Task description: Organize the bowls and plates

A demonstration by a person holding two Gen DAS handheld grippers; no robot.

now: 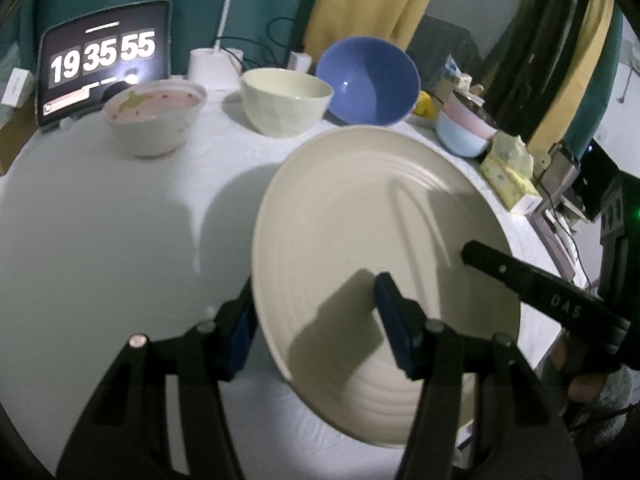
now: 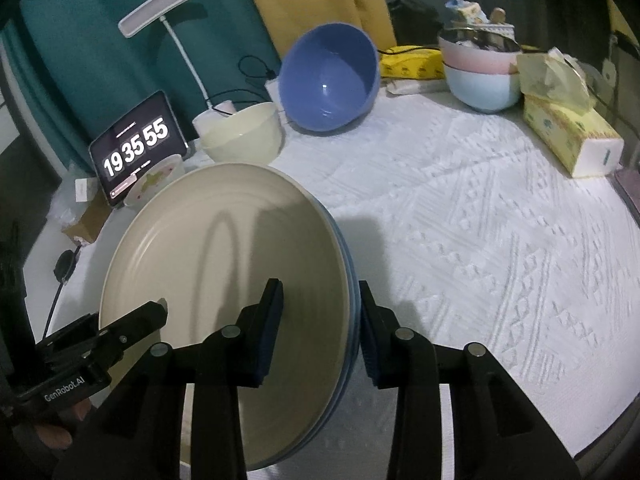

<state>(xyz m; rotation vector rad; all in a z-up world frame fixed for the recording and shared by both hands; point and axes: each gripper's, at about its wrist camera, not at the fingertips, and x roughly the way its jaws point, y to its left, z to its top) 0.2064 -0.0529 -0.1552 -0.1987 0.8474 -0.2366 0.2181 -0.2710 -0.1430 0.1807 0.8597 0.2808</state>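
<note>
Nearest the cameras, plates: cream plate (image 2: 224, 280) tops a stack with blue plate edges (image 2: 347, 300) under it, tilted above the white tablecloth (image 2: 480, 240).
Left gripper (image 1: 316, 320): pinching the stack's left rim.
Right gripper (image 2: 320, 328): pinching its right rim.
Done: plates stacked, by the look of it.
Far side: pink-lined bowl (image 1: 154, 120), cream bowl (image 1: 286, 100) and tipped blue bowl (image 1: 368, 80) stand apart.
Left: 3 bowls to nest, stack to set down.

- The left wrist view looks steeply down along the left gripper (image 1: 316, 320), close over the cream plate's (image 1: 360, 220) left rim.
- The right wrist view looks down similarly from the opposite rim.
- Both share the plate, blue bowl (image 1: 370, 80) and clock tablet (image 1: 104, 60).
</note>
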